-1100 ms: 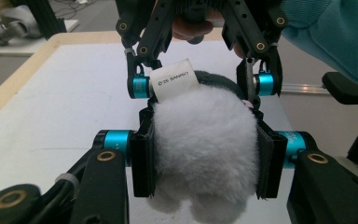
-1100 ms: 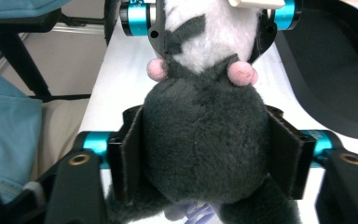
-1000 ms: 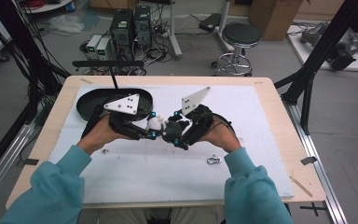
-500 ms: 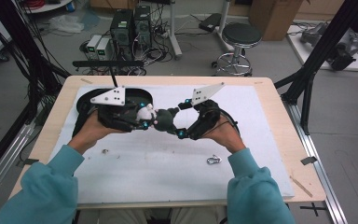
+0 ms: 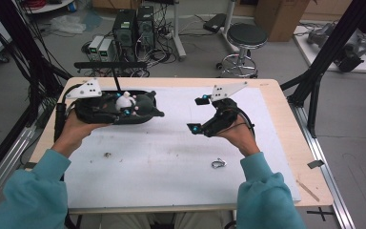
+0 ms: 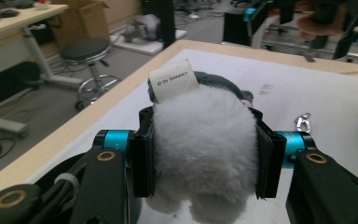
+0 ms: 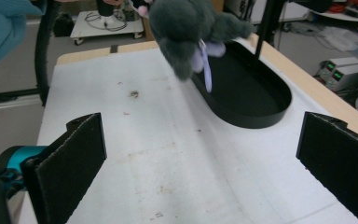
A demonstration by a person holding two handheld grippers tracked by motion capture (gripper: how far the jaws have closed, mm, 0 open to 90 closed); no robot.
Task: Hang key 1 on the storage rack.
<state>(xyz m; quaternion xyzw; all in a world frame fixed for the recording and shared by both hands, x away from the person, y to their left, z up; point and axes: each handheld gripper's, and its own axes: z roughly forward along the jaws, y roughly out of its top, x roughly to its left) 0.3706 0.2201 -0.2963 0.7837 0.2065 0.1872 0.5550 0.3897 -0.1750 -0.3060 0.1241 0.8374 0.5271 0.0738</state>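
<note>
Above black tray (image 5: 145, 117), left gripper (image 6: 205, 154) clamps half-hidden plush toy (image 6: 203, 144); right gripper (image 7: 200, 163) apart.

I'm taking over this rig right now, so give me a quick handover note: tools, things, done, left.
Left tool: shut on the plush toy, held above the black tray at the table's far left.
Right tool: open, empty, its jaws have just been opening; it sits apart over the white mat.
Done: toy is in the left tool alone.
Left: probably lowering it into the tray and letting go.
</note>
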